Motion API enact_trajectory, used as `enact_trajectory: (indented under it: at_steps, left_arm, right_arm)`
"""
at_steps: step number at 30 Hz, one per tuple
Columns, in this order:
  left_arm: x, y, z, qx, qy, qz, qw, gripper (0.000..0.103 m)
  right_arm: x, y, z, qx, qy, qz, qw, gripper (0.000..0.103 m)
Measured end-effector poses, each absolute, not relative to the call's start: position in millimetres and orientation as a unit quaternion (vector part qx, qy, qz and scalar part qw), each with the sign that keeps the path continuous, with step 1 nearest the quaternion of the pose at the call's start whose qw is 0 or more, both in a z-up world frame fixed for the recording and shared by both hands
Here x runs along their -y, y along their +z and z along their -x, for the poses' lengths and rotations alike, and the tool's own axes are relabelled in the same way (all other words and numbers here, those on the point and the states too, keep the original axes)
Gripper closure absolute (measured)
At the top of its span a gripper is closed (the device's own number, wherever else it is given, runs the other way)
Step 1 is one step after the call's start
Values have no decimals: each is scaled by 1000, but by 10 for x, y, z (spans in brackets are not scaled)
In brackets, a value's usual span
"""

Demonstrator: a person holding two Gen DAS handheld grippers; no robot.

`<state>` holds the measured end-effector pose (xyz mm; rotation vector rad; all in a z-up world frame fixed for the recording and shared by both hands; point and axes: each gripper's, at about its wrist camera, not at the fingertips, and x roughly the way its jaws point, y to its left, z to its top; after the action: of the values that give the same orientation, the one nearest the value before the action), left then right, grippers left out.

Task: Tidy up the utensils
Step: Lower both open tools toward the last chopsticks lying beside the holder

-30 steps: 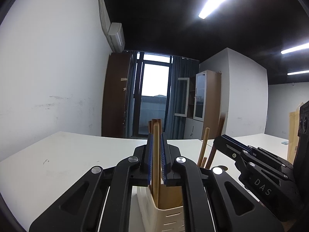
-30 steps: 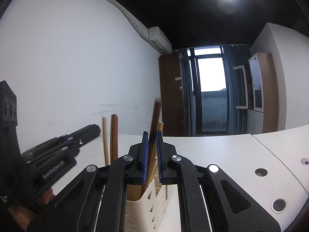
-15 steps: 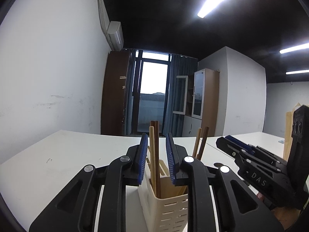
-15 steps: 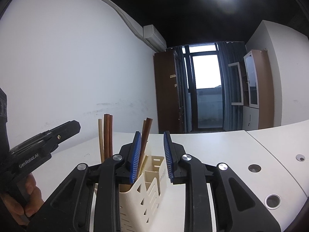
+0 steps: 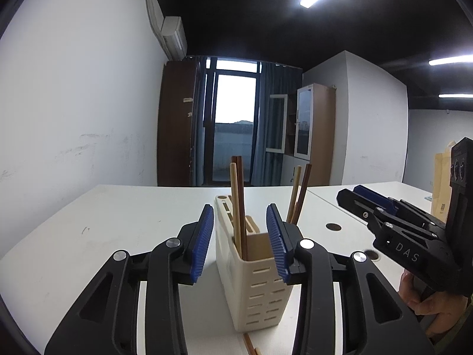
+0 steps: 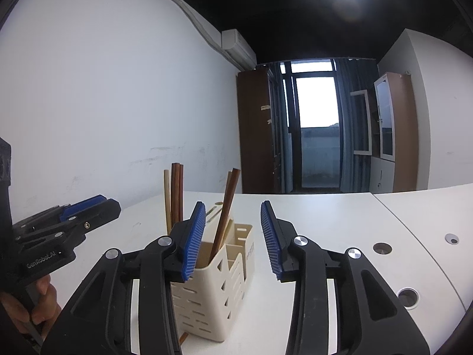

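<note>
A cream slotted utensil holder (image 5: 257,284) stands on the white table (image 5: 118,224); it also shows in the right wrist view (image 6: 218,290). Several wooden chopsticks (image 5: 239,204) stand upright in it, and a brown pair (image 6: 225,210) leans in another compartment. My left gripper (image 5: 240,242) is open and empty, its jaws either side of the holder. My right gripper (image 6: 233,239) is open and empty, just behind the holder. Each gripper shows in the other's view: the right one (image 5: 393,224) and the left one (image 6: 62,227).
A loose chopstick (image 5: 249,344) lies on the table by the holder's base. Round cable holes (image 6: 382,248) are set in the table on the right. A white wall runs along the left. Cabinets (image 5: 314,133) and a glass door stand at the far end.
Both grippers have opened and let go of the chopsticks, which now stand in the holder. Both have drawn back from it.
</note>
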<state>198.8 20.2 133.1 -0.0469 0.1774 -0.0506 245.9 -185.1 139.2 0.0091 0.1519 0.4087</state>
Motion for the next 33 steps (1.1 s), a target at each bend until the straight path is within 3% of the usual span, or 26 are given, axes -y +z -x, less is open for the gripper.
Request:
enact_trajectory:
  at_steps: [3, 15, 33]
  left_arm:
    - [-198, 1304, -1974, -111, -18, 9, 994, 56]
    - [-415, 1105, -1982, -180, -18, 49, 982, 56]
    - [-153, 427, -2245, -337, -20, 22, 941, 53]
  right_arm:
    - [1887, 1372, -2414, -89, 195, -8, 977, 60]
    - [1799, 1094, -2256, -177, 189, 9, 966, 47]
    - [1925, 645, -2145, -275, 184, 18, 944, 32]
